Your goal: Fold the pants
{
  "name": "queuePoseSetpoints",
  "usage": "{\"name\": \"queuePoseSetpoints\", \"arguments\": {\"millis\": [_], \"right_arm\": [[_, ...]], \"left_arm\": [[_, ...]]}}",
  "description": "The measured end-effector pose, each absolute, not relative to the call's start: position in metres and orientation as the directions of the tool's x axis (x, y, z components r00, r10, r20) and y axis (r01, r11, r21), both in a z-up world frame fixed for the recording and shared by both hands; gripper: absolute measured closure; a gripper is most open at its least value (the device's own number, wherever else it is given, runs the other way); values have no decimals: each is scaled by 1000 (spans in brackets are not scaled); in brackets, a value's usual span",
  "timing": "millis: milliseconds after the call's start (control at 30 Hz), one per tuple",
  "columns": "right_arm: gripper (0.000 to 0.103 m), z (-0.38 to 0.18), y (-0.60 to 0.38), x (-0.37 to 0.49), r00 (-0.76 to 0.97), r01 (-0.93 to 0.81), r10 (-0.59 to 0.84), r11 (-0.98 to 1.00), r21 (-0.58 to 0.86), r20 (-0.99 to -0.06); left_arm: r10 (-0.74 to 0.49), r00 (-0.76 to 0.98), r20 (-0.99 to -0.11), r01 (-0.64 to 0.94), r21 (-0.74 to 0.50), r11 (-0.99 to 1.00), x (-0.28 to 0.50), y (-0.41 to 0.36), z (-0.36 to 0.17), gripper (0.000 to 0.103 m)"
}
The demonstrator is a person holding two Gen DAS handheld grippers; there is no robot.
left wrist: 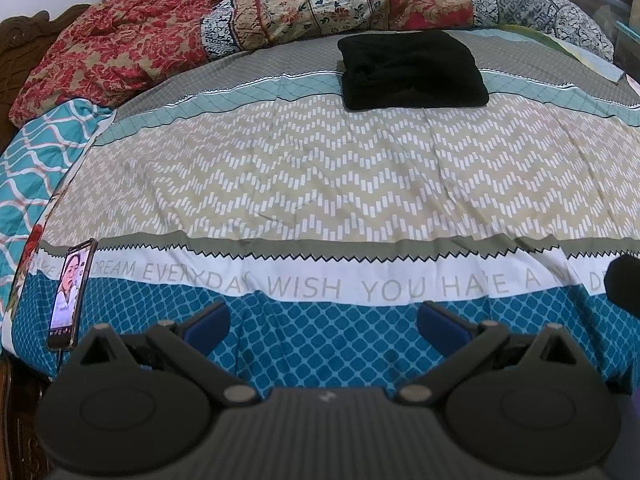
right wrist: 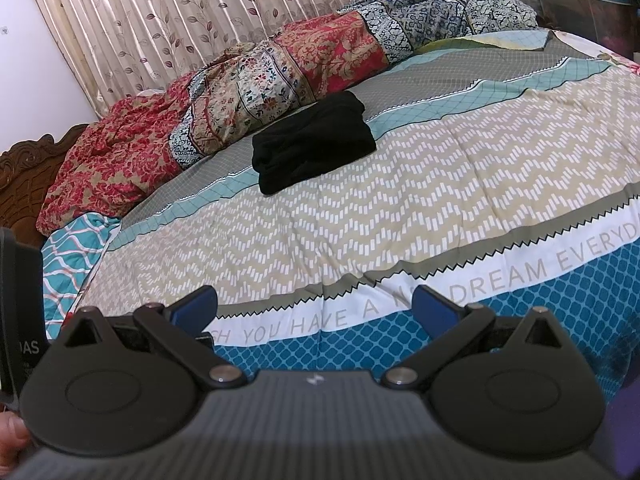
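- My left gripper (left wrist: 323, 322) is spread wide and empty, low over the near edge of the bedspread (left wrist: 320, 184).
- My right gripper (right wrist: 314, 307) is likewise wide apart, gripping nothing.
- The black pants (left wrist: 412, 70) lie well beyond both, a compact folded rectangle beside the bunched quilt (left wrist: 248, 20).
- A phone (left wrist: 72, 292) rests at the left edge.
- Folding looks finished; little seems left.

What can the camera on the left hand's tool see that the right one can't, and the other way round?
Only the left wrist view shows the phone lying lit at the bed's near left edge. Only the right wrist view shows the leaf-print curtain behind the bed. Both show the folded black pants on the patterned bedspread, the bunched red floral quilt beyond them, and their own tool, left and right, open and empty.
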State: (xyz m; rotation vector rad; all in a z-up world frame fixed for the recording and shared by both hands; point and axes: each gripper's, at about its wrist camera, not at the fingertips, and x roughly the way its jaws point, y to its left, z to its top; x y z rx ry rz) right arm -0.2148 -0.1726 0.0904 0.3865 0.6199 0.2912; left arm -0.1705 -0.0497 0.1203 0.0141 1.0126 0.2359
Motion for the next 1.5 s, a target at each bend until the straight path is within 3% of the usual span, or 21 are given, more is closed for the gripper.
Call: {"name": "queuePoseSetpoints", "arguments": {"millis": [1500], "right_arm": [[0, 91, -174, -215, 774, -149, 378, 888, 434, -508]], "left_arm": [[184, 497, -848, -173, 111, 979, -171, -49, 116, 0]]}}
